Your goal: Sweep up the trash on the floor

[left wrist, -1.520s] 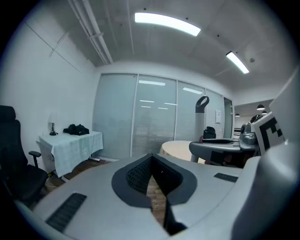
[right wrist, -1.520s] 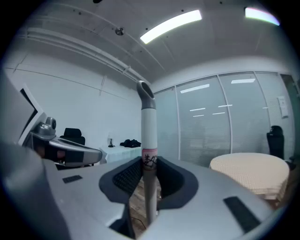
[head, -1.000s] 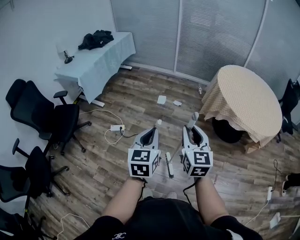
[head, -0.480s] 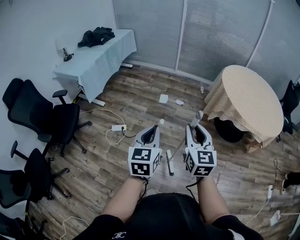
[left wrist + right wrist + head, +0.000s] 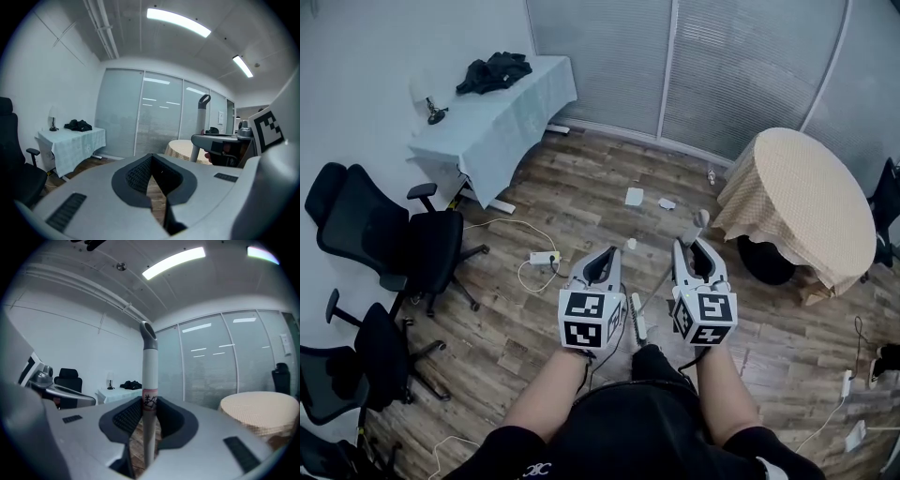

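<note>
White scraps of trash lie on the wood floor: a paper piece [image 5: 634, 196], a smaller one [image 5: 667, 203], and a tiny bit [image 5: 630, 244] just beyond my left gripper. My right gripper [image 5: 688, 246] is shut on a grey-white broom handle [image 5: 700, 218]. The handle stands upright between the pads [image 5: 150, 366]. Its thin shaft runs down to the white broom head [image 5: 637, 321] on the floor between my two hands. My left gripper [image 5: 609, 253] is held level beside it, shut, with nothing between its pads [image 5: 151, 157].
A table with a pale blue cloth [image 5: 497, 112] stands far left, and a round table with a beige cloth [image 5: 797, 202] at right has a black bin [image 5: 764, 262] under it. Black office chairs [image 5: 384, 244] crowd the left. A power strip with cable [image 5: 544, 257] lies on the floor.
Both grippers and the broom have shifted slightly right and forward as the person steps ahead. The grip on the handle is unchanged.
</note>
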The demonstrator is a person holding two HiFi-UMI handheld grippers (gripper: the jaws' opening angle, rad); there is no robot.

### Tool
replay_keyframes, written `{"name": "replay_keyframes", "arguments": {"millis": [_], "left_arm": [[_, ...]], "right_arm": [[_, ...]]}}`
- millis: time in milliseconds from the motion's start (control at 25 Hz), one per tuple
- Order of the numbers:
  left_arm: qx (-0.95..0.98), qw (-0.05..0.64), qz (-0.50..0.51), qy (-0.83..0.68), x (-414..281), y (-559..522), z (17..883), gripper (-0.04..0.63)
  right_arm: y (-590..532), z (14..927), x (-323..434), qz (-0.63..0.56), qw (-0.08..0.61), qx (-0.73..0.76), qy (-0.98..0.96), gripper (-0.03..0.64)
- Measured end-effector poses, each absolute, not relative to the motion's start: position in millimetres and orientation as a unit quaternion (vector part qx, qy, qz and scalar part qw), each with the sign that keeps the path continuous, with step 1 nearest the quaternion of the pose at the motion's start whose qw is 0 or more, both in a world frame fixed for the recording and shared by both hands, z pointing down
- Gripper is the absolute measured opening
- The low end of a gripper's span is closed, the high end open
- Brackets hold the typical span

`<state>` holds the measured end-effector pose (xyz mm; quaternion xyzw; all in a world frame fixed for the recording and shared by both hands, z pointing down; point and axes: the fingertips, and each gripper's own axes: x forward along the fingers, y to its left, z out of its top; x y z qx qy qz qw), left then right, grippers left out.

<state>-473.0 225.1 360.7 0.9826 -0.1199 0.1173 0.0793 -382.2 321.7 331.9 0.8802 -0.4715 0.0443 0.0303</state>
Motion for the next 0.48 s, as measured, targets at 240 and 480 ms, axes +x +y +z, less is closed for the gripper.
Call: {"name": "replay_keyframes", "arguments": {"millis": [240, 480], "left_arm": [[0.983, 0.057, 0.115, -0.132, -427.2, 198.3, 367.3, -0.005], [0.979, 0.051, 0.134, -0.148, -366.5, 173.9, 372.8, -0.005]], "right_arm": [[291.9, 348.8, -340.9, 0.048, 0.025, 0.850, -0.523, 0.107], [266.3, 369.5, -297.2, 0.065, 0.043, 0.807, -0.586, 0.106]]}}
